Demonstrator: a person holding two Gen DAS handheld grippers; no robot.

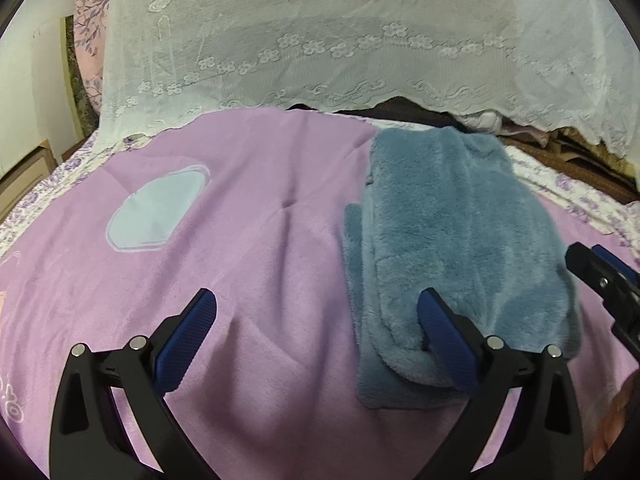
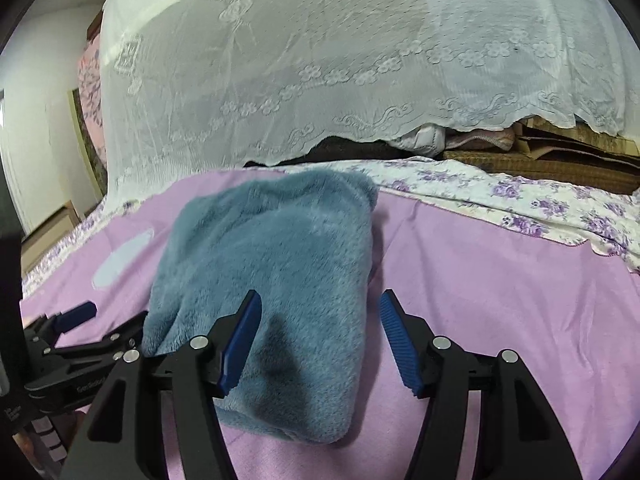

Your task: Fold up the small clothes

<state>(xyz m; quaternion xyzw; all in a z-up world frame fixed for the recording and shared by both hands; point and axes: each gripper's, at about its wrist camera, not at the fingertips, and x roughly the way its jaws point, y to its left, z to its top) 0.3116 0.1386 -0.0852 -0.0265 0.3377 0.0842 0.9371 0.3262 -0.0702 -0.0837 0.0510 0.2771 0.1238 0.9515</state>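
A fluffy blue-grey garment (image 1: 452, 240) lies folded into a long pad on the pink blanket (image 1: 248, 240). My left gripper (image 1: 316, 312) is open, its right finger (image 1: 440, 332) tucked against the garment's near left fold, its left finger over bare blanket. In the right wrist view the garment (image 2: 280, 260) lies ahead. My right gripper (image 2: 320, 320) is open over its near right edge; the left finger (image 2: 240, 340) is above the cloth, the right finger (image 2: 400, 344) above the blanket. The left gripper (image 2: 80, 332) shows at the left edge, the right gripper (image 1: 600, 276) at the far right.
A white lace cover (image 1: 340, 40) hangs over a pile behind the blanket. A floral sheet (image 2: 540, 204) lies under the blanket on the right. Brown woven items (image 2: 560, 160) sit at the back right. A pale blue patch (image 1: 156, 212) marks the blanket.
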